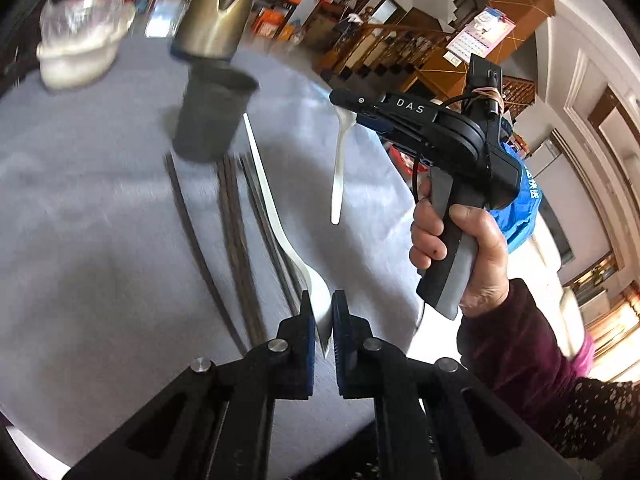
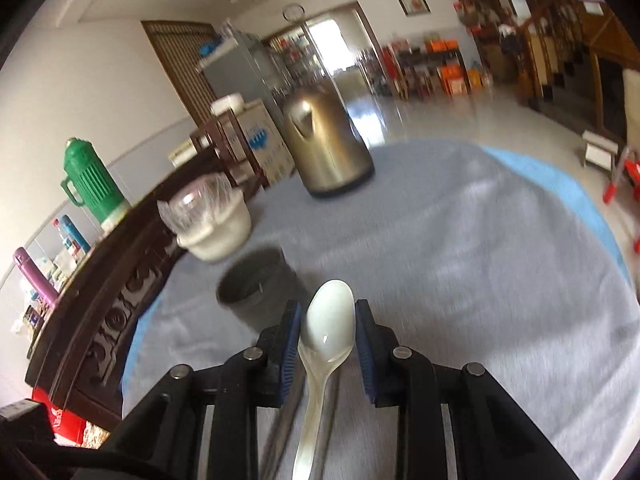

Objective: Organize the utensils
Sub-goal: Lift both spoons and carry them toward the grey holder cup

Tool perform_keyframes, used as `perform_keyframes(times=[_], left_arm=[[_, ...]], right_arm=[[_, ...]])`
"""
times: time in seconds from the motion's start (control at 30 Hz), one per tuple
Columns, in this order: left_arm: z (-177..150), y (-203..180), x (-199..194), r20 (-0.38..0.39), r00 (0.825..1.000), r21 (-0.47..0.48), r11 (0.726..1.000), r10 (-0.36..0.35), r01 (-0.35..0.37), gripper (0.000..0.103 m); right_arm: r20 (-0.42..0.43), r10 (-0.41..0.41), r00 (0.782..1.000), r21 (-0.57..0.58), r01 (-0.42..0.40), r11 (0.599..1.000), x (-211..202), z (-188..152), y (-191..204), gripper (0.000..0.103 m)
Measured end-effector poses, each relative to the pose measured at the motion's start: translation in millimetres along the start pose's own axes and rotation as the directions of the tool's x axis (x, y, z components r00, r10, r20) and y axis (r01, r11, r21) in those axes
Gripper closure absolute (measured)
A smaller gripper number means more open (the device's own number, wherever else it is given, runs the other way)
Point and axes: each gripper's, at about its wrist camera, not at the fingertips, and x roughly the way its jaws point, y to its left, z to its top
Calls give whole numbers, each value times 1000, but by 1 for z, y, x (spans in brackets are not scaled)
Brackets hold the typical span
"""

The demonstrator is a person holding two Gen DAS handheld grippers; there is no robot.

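Left wrist view: the left hand-held gripper point(image 1: 322, 312) pinches the bowl of a white spoon point(image 1: 276, 216) lying on the grey desk point(image 1: 100, 240) beside dark chopsticks point(image 1: 232, 220). The right hand-held gripper point(image 1: 348, 106) holds a second white spoon point(image 1: 340, 164) hanging above the desk, near the dark cup point(image 1: 212, 116).

Right wrist view: the right hand-held gripper point(image 2: 327, 320) is clamped on that spoon point(image 2: 326, 328), bowl forward, near the cup point(image 2: 260, 288); a kettle point(image 2: 326, 144) stands beyond.

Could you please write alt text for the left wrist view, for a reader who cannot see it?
The right gripper, held in a hand, lifts a white spoon above a grey-clothed table. The left gripper closes on a second white spoon lying beside chopsticks, near a dark cup and a kettle.
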Motion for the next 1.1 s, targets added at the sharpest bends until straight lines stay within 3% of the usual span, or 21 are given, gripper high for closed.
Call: perform_keyframes(times=[0.13,0.23,0.4,0.57,0.7,0.83,1.1], left_arm=[[16,7,1,-10,998,34,998,56,-56,95],[50,3,9,-26,996,77,994,84,-82,95],[93,7,17,-78,997,72,997,11,-5,95],[128,27,27,-96,990,-63,993,-106,100,95],[144,30,25,-94,974,-194,963,-207,186,95],[148,38,31,-75,952,-308,915,-296,260,95],[149,65,59,-37,883,-553,745,-469,373,95]], right_arm=[[70,8,998,-12,-7,1000,12,29,13,74],[140,12,990,-18,-10,1000,24,54,27,74],[258,-22,966,-35,32,999,46,87,51,74],[287,-48,957,-51,65,997,73,99,65,74],[276,-74,958,-72,98,993,90,94,67,74],[280,-67,958,-68,89,994,95,86,64,74],[271,-56,961,-87,83,993,97,78,58,74]])
